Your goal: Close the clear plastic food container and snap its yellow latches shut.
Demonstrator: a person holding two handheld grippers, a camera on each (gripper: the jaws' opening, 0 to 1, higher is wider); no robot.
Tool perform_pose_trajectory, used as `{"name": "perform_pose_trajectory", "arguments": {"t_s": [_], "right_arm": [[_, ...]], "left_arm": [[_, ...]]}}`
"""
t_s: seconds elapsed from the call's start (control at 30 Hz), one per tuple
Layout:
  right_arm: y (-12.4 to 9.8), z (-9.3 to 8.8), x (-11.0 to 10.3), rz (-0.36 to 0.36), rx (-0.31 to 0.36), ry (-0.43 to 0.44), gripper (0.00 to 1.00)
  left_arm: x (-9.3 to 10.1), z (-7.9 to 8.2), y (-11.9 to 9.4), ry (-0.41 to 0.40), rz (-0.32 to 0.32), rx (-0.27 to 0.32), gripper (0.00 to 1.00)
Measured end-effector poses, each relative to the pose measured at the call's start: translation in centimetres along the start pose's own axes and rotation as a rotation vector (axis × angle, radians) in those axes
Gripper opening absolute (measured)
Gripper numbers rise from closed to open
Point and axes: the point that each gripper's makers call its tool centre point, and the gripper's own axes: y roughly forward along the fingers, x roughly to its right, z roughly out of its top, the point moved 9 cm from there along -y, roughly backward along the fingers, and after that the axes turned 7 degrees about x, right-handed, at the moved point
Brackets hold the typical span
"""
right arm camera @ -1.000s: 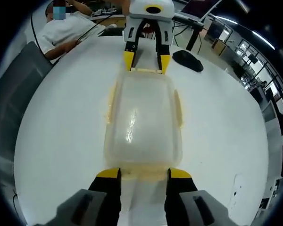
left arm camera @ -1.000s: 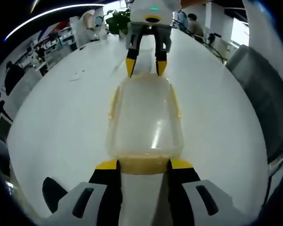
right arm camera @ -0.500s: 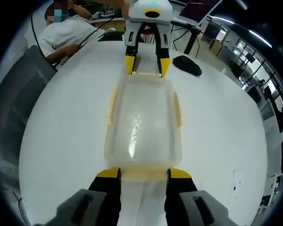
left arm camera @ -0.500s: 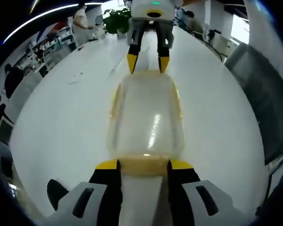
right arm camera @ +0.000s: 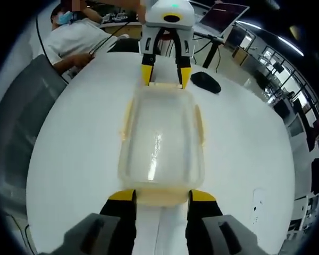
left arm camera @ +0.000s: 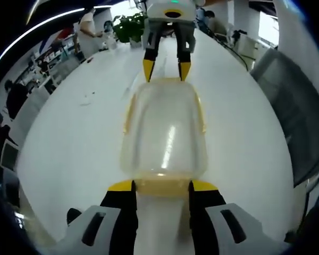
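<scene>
The clear box [left arm camera: 164,130] lies between my grippers on the white table [left arm camera: 74,143], light, thin and slippery I'd judge, each end latch [left arm camera: 161,186] sitting between spread jaws, left gripper [left arm camera: 161,185] and right gripper [right arm camera: 160,195].

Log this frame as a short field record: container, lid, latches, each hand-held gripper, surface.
container: clear plastic food container, lying between the two grippers
lid: on the container
latches: yellow end latch between the left jaws; side latch at the long edge; whether snapped, cannot tell
left hand-held gripper: open, jaws astride one end
right hand-held gripper: open, astride the opposite end
surface: white table
</scene>
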Motion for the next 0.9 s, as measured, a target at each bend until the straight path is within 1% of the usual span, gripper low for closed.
{"name": "perform_pose_trajectory", "arguments": {"t_s": [0.33, 0.53, 0.73, 0.9], "right_arm": [[-2.0, -0.3, -0.6, -0.026, -0.004, -0.008, 0.34], [-3.7, -1.1, -0.6, -0.042, -0.013, -0.014, 0.34], [-5.3, -2.1, -0.7, -0.060, -0.021, -0.010, 0.34], [-6.1, -2.7, -0.7, -0.069, -0.029, -0.012, 0.34]], "left_arm": [[0.4, 2.0, 0.1, 0.022, 0.016, -0.012, 0.36], [0.3, 3.6, 0.4, 0.024, 0.022, -0.001, 0.36], [0.1, 5.4, 0.9, 0.043, 0.025, 0.011, 0.35], [0.2, 6.5, 1.4, 0.052, 0.027, 0.013, 0.35]]}}
